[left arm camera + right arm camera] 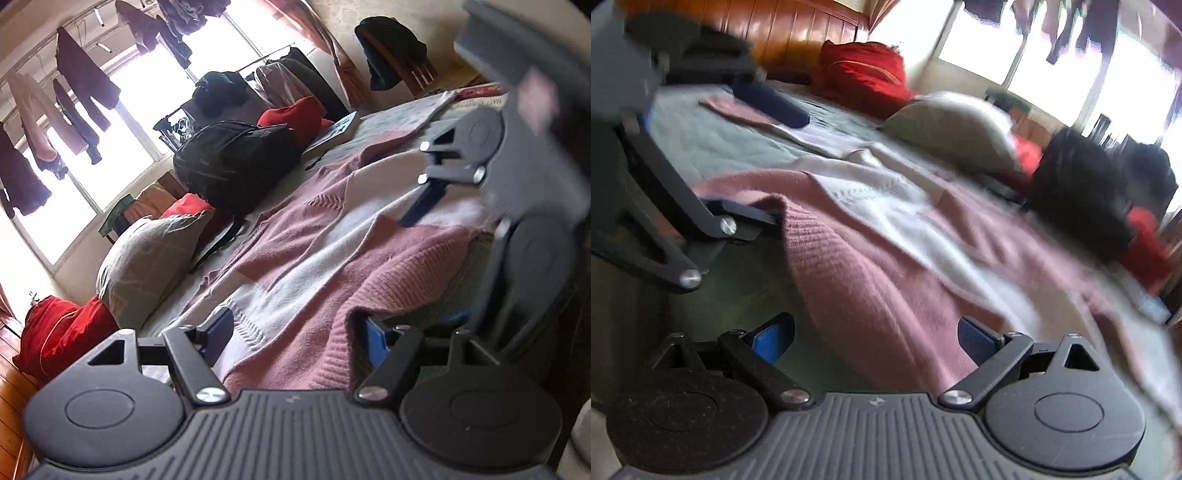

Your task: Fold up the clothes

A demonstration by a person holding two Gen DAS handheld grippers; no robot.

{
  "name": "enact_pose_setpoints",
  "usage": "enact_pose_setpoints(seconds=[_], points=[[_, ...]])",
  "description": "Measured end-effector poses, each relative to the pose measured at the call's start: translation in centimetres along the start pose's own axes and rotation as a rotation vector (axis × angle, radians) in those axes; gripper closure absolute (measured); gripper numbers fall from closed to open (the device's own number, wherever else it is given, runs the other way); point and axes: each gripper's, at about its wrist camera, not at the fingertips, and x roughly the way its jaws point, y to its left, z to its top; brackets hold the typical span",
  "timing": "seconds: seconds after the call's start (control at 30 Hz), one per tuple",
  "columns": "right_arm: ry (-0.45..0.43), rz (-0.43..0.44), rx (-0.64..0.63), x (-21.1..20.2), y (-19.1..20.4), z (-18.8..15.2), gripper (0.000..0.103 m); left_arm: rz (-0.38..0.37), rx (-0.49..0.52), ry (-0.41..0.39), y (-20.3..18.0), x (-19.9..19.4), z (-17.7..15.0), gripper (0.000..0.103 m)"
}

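A pink and white knitted sweater point(314, 251) lies spread on the bed. At the bottom of the left wrist view, my left gripper point(295, 334) stands open, its blue pads wide apart with the sweater's ribbed hem draped between them. The right wrist view shows one of its fingers point(750, 214) under the hem and the other raised above. My right gripper point(873, 338) is also open, and the pink edge of the sweater point(871, 280) runs between its pads. In the left wrist view, one blue finger point(421, 206) of the right gripper rests over the sweater at the right.
A black backpack point(236, 162), a grey pillow point(147, 258) and red cushions point(62, 336) line the far side of the bed. A book point(336, 133) lies beyond the sweater. A wooden headboard point(798, 26) closes one end, and clothes hang by the window point(85, 81).
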Motion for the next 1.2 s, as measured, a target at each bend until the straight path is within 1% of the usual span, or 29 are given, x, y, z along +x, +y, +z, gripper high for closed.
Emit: enact_pose_setpoints(seconds=[0.07, 0.1, 0.13, 0.23, 0.3, 0.4, 0.43, 0.5, 0.53, 0.6, 0.63, 0.7, 0.73, 0.77, 0.8, 0.83, 0.9, 0.93, 0.97, 1.0, 1.03, 1.07, 1.13, 1.17, 1.2], points=[[-0.009, -0.138, -0.070, 0.8, 1.1, -0.1, 0.006, 0.006, -0.010, 0.001, 0.2, -0.1, -0.2, 0.029], [-0.011, -0.194, -0.096, 1.0, 1.4, -0.2, 0.006, 0.008, -0.014, 0.004, 0.3, -0.2, -0.3, 0.029], [-0.012, -0.223, -0.105, 0.7, 1.2, -0.3, 0.006, 0.011, -0.018, 0.007, 0.4, -0.3, -0.5, 0.029], [-0.010, -0.243, -0.091, -1.3, -0.3, -0.5, 0.005, 0.025, -0.018, 0.023, 0.8, -0.7, -1.1, 0.029], [-0.017, -0.261, -0.103, -3.2, -1.3, -0.5, 0.004, 0.029, -0.029, 0.034, 1.3, -1.1, -1.5, 0.029], [-0.024, -0.253, -0.106, -6.1, -2.5, -0.5, 0.003, 0.039, -0.051, 0.046, 2.1, -2.1, -1.9, 0.029], [-0.020, -0.246, -0.100, -6.9, -3.0, -0.4, 0.002, 0.043, -0.060, 0.044, 2.4, -2.6, -1.8, 0.029], [-0.008, -0.187, -0.081, -8.2, -4.1, -0.4, 0.000, 0.046, -0.084, 0.032, 3.2, -3.7, -1.7, 0.029], [-0.005, -0.166, -0.070, -8.6, -4.5, -0.3, 0.000, 0.036, -0.104, 0.013, 3.7, -4.4, -1.6, 0.029], [0.001, -0.150, -0.045, -9.1, -5.1, -0.2, 0.000, 0.024, -0.144, -0.015, 4.9, -5.2, -1.2, 0.027], [0.005, -0.147, -0.030, -9.1, -5.5, -0.2, 0.000, 0.021, -0.164, -0.020, 5.5, -5.2, -1.1, 0.023], [0.011, -0.125, 0.019, -8.5, -6.3, -0.3, 0.000, -0.003, -0.192, -0.010, 6.1, -4.1, -1.4, 0.023], [0.010, -0.096, 0.055, -8.0, -6.8, -0.3, 0.000, -0.018, -0.205, -0.003, 6.4, -3.4, -1.5, 0.023], [0.008, -0.049, 0.097, -7.3, -7.3, -0.6, 0.000, -0.049, -0.233, 0.011, 6.5, -2.5, -1.8, 0.023], [0.008, 0.012, 0.147, -6.6, -7.8, -0.9, 0.000, -0.097, -0.277, 0.033, 6.6, -1.3, -2.2, 0.023], [0.008, 0.090, 0.214, -5.6, -8.3, -1.2, 0.000, -0.146, -0.321, 0.055, 6.7, -0.1, -2.6, 0.023], [0.025, 0.227, 0.337, -3.5, -9.0, -2.2, 0.001, -0.272, -0.408, 0.109, 6.6, 2.5, -3.7, 0.023], [0.047, 0.270, 0.393, -2.4, -9.2, -2.7, 0.001, -0.312, -0.439, 0.137, 6.4, 3.4, -4.3, 0.023], [0.086, 0.291, 0.440, -1.5, -9.2, -3.4, 0.001, -0.331, -0.462, 0.174, 6.1, 4.1, -5.0, 0.023], [0.131, 0.308, 0.485, -0.7, -9.2, -4.2, 0.001, -0.334, -0.486, 0.227, 5.9, 4.6, -5.9, 0.023], [0.160, 0.319, 0.519, -0.4, -9.0, -5.1, 0.000, -0.329, -0.511, 0.260, 5.9, 4.7, -6.8, 0.023], [0.155, 0.321, 0.519, -0.9, -8.7, -5.9, 0.000, -0.327, -0.533, 0.270, 6.0, 4.3, -7.7, 0.023], [0.161, 0.329, 0.469, -2.4, -8.2, -6.6, 0.000, -0.344, -0.556, 0.289, 6.7, 3.2, -8.7, 0.023], [0.173, 0.330, 0.464, -3.0, -8.3, -6.7, 0.000, -0.351, -0.560, 0.300, 7.2, 2.7, -8.6, 0.023], [0.167, 0.337, 0.482, -3.5, -8.9, -6.6, 0.000, -0.357, -0.572, 0.303, 7.8, 2.5, -8.3, 0.023]])
